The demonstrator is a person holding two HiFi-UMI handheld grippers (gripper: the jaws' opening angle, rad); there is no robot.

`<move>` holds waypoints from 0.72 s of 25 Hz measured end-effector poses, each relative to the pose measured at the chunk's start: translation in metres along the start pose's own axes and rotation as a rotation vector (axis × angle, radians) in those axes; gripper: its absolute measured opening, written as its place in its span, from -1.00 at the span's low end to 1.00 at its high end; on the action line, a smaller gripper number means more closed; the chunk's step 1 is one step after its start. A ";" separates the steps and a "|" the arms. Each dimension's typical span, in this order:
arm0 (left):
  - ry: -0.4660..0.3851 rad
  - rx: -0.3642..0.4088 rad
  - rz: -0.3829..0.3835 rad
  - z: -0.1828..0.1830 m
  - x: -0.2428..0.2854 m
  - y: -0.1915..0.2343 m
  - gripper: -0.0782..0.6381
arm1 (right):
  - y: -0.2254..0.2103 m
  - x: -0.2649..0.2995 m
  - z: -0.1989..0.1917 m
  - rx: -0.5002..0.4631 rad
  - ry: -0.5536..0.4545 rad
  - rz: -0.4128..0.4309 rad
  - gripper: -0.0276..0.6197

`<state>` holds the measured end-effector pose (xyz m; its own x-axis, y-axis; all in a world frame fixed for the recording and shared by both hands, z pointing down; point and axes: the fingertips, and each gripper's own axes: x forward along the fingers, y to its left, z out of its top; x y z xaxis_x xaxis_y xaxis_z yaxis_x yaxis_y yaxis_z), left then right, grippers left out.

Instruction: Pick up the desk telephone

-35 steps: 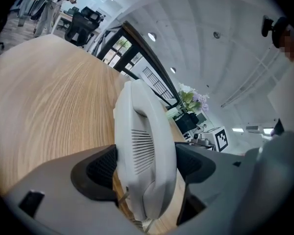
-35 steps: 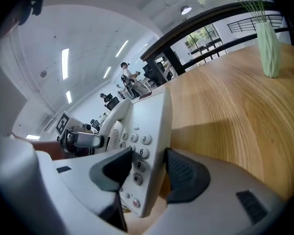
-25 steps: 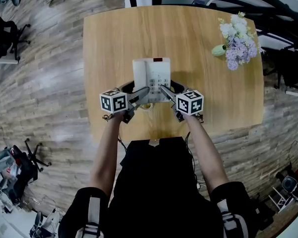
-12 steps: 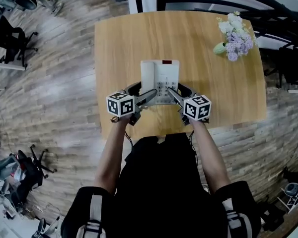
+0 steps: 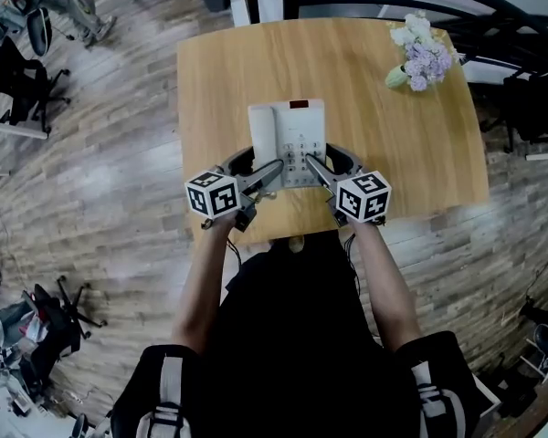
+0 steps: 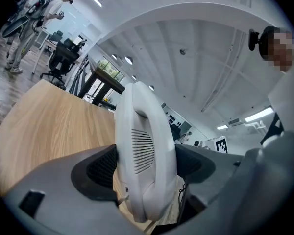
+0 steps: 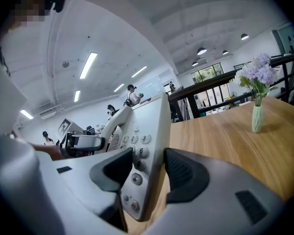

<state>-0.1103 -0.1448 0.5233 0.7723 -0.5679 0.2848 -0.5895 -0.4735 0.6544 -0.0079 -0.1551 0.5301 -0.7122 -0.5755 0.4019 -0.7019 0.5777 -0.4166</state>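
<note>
The white desk telephone (image 5: 288, 140) hangs between both grippers above the near part of the wooden table (image 5: 374, 117). My left gripper (image 5: 260, 169) is shut on the phone's left side, where the handset (image 6: 144, 151) lies. In the left gripper view its dark pads (image 6: 100, 168) press the handset on both sides. My right gripper (image 5: 324, 164) is shut on the right edge of the telephone (image 7: 142, 146), beside the keypad. One pad lies on the buttons and the other under the base. The left gripper (image 6: 144, 168) and right gripper (image 7: 149, 173) both point slightly downward.
A small vase of lilac and white flowers (image 5: 418, 48) stands at the table's far right corner and shows in the right gripper view too, as the vase (image 7: 257, 116). A thin cord (image 6: 182, 197) trails under the phone. Office chairs and railings surround the table on a wooden floor.
Both grippers have risen together with the telephone gripped between them. The phone now looks nearer to the head camera. Neither grip has changed.
</note>
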 end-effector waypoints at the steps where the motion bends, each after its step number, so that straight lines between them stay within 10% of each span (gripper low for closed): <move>1: -0.004 0.006 -0.003 0.001 -0.004 -0.003 0.27 | 0.005 -0.003 0.001 -0.004 -0.009 -0.002 -0.24; 18: -0.031 0.092 -0.041 -0.004 -0.076 -0.037 0.27 | 0.082 -0.031 -0.001 -0.078 -0.079 -0.022 -0.25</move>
<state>-0.1461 -0.0809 0.4803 0.7891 -0.5668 0.2367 -0.5783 -0.5556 0.5974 -0.0438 -0.0897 0.4841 -0.6960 -0.6307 0.3433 -0.7180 0.6059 -0.3425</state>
